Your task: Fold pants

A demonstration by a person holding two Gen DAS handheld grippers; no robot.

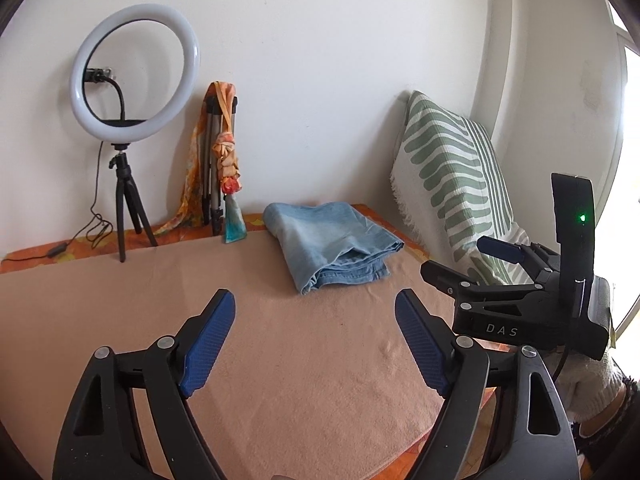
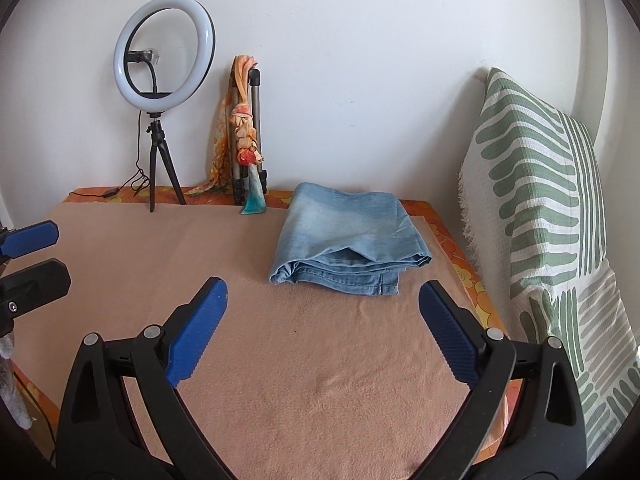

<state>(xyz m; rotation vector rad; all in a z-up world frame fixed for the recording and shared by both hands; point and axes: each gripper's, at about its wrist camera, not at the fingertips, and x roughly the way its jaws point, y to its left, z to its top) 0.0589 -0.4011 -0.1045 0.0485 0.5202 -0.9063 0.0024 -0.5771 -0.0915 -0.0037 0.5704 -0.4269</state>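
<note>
Light blue denim pants [image 1: 332, 242] lie folded into a compact stack on the far right part of the peach cloth; they also show in the right wrist view [image 2: 352, 250]. My left gripper [image 1: 314, 300] is open and empty, held above the cloth short of the pants. My right gripper [image 2: 322, 290] is open and empty, just in front of the pants' near edge. The right gripper's body [image 1: 520, 300] shows at the right of the left wrist view. The left gripper's fingers [image 2: 30, 238] show at the left edge of the right wrist view.
A peach cloth [image 2: 280, 380] covers the table over an orange floral cover [image 2: 468, 280]. A ring light on a tripod [image 2: 164, 52] and a folded tripod with a scarf [image 2: 246, 132] stand at the back wall. A green-striped cushion [image 2: 540, 200] leans at the right.
</note>
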